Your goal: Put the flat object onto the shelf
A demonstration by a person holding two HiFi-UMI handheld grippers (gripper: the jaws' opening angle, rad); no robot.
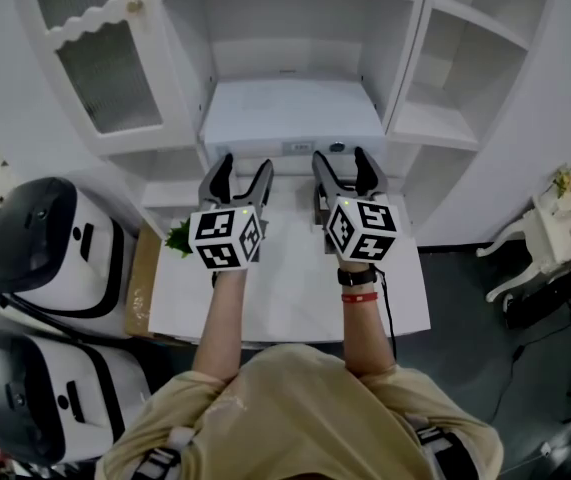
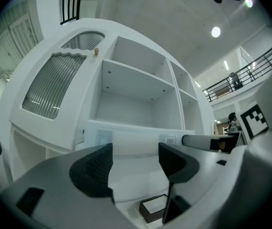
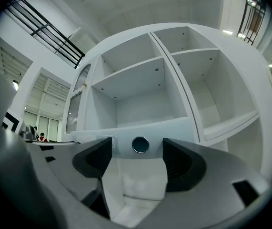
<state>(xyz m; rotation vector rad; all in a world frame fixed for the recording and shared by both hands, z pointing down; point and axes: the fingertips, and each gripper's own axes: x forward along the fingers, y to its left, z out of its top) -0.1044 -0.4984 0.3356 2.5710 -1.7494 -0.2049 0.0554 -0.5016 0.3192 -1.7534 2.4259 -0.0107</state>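
Observation:
The flat object (image 1: 290, 113) is a wide white slab lying level in the cabinet's middle niche. Its front edge carries a small label and a round dark button (image 1: 337, 148), and that edge faces me. My left gripper (image 1: 245, 168) is open, with its tips just before the left part of the edge. In the left gripper view the slab's edge (image 2: 140, 137) runs across behind the left gripper (image 2: 136, 161). My right gripper (image 1: 341, 163) is open before the button. In the right gripper view the button (image 3: 140, 144) sits beyond the right gripper (image 3: 136, 161). I cannot tell whether the tips touch the slab.
A white table (image 1: 295, 308) stands under both grippers, with a small dark box (image 2: 155, 208) on it. The white cabinet (image 1: 465, 78) has open shelves to the right and a glass door (image 1: 105, 58) to the left. A green plant (image 1: 178, 238), a cardboard box (image 1: 143, 278) and white machines (image 1: 45, 243) are on the left.

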